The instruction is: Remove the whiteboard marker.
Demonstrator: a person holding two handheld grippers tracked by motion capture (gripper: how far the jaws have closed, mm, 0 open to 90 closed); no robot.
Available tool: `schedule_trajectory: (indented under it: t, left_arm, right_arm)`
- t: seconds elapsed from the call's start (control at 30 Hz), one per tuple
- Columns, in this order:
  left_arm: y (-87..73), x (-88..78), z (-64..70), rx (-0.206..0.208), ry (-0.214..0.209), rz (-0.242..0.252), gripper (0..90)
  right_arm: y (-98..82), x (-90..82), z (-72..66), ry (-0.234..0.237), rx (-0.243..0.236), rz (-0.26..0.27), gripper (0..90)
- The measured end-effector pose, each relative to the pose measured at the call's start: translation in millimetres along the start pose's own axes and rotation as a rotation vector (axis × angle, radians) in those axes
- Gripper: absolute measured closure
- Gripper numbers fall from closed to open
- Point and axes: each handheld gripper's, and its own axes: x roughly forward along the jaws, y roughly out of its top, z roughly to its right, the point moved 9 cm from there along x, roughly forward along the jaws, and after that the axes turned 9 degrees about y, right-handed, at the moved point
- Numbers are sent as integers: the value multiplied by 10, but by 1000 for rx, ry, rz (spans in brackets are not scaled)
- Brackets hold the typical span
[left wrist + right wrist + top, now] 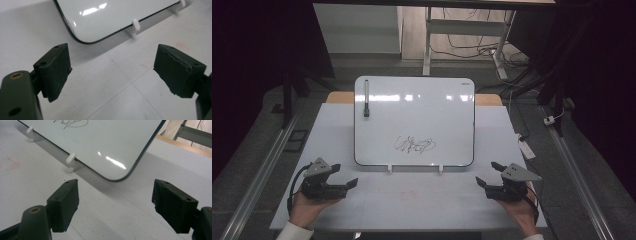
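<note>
A whiteboard [414, 120] leans on two white pegs in the middle of the white table, with a black scribble [414, 145] low on it. A black marker [366, 98] sticks upright near its top left corner. My left gripper [343, 175] rests open at the table's front left, empty, pointing toward the board's lower left corner [82, 38]. My right gripper [487, 173] rests open at the front right, empty, facing the board's lower right corner [117, 178]. In the gripper views the left gripper [112, 71] and right gripper [115, 202] have jaws spread wide over bare table.
The white table top [412, 195] has faint red smudges [409, 194] in front of the board. A desk frame [462, 30] and cables [472, 50] lie on the floor behind. A white plug [550, 120] and cord lie off the table's right side.
</note>
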Motion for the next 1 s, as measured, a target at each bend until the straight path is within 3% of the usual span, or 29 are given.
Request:
schedule_trajectory:
  t: [0.13, 0.23, 0.4, 0.43, 0.53, 0.57, 0.8, 1.0]
  left_arm:
    - [108, -17, 21, -23, 8, 6, 166]
    - [234, -20, 28, -18, 28, 9, 171]
    - [641, 7, 41, -10, 55, 30, 182]
    - [641, 7, 41, -10, 55, 30, 184]
    - [888, 56, 21, 1, 68, 38, 189]
    - [888, 56, 21, 1, 68, 38, 191]
    - [1340, 203, -187, -22, 122, 70, 239]
    - [1618, 329, -361, -42, 165, 84, 314]
  right_arm:
    - [4, 5, 4, 2, 6, 3, 225]
    - [-8, 11, 6, 1, 7, -4, 226]
    - [-4, 20, -7, 1, 4, -5, 227]
    - [-4, 20, -7, 1, 4, -5, 227]
    - [-7, 31, -18, 2, 3, -10, 227]
    - [-7, 31, -18, 2, 3, -10, 227]
    - [-52, 68, -26, 0, 6, -31, 227]
    - [-68, 86, -28, -3, 4, -42, 228]
